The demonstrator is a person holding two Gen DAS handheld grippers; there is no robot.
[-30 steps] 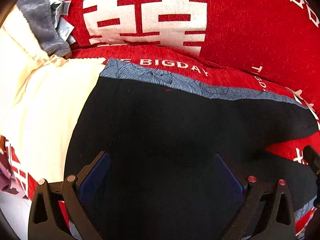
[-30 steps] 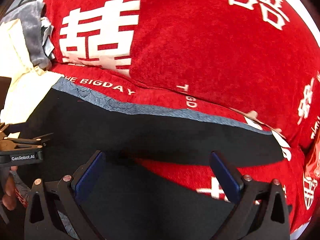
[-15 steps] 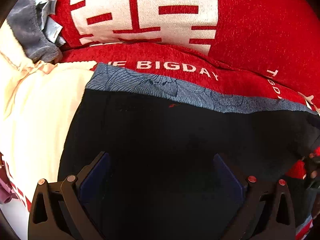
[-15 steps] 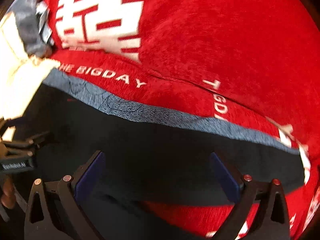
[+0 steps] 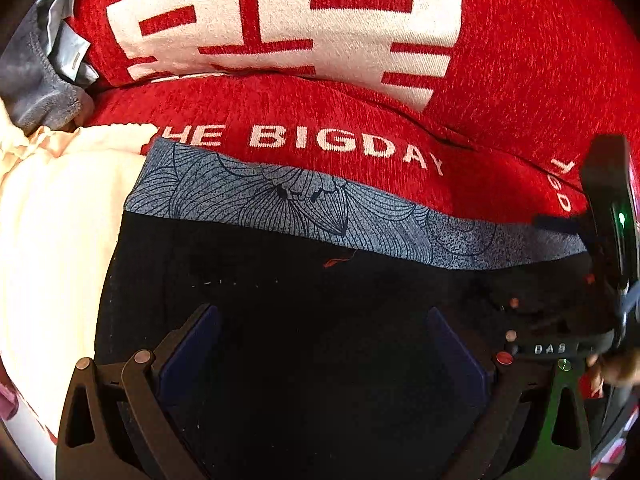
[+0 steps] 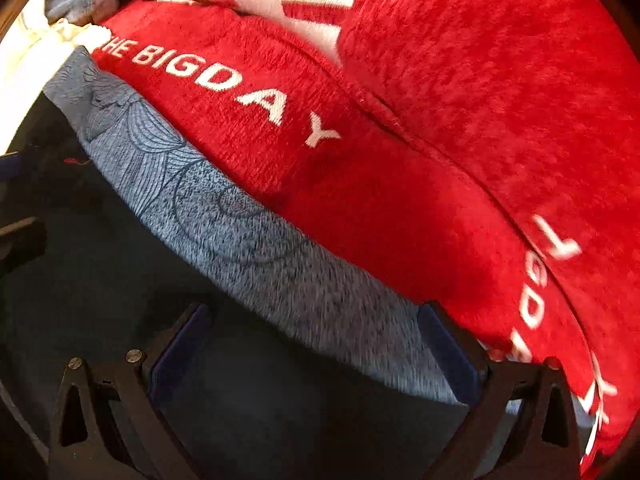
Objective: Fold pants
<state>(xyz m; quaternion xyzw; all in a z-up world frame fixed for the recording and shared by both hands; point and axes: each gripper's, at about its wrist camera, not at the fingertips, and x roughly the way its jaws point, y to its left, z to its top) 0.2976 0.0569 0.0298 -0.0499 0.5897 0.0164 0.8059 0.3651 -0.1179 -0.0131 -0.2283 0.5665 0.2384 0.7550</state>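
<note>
Black pants point(image 5: 320, 320) with a grey-blue patterned waistband point(image 5: 304, 208) lie flat on a red cover. My left gripper point(image 5: 320, 356) stands open low over the black cloth, nothing between its fingers. In the right wrist view the same waistband point(image 6: 248, 248) runs diagonally, and my right gripper point(image 6: 316, 356) is open right over it near its right end, its right finger point(image 6: 448, 352) at the band's edge against the red cover. The right gripper's body point(image 5: 608, 240) shows at the right edge of the left wrist view.
A red cushion cover point(image 5: 520, 60) with white characters and "THE BIGDAY" lettering rises behind the pants. Cream cloth point(image 5: 52, 260) lies to the left, with a grey garment point(image 5: 32, 80) at the upper left. A person's hand point(image 5: 616, 372) shows at the right edge.
Both grippers moved forward and down toward the waistband, which now looks much larger. The right gripper came in close beside the left one. Both stayed open.
</note>
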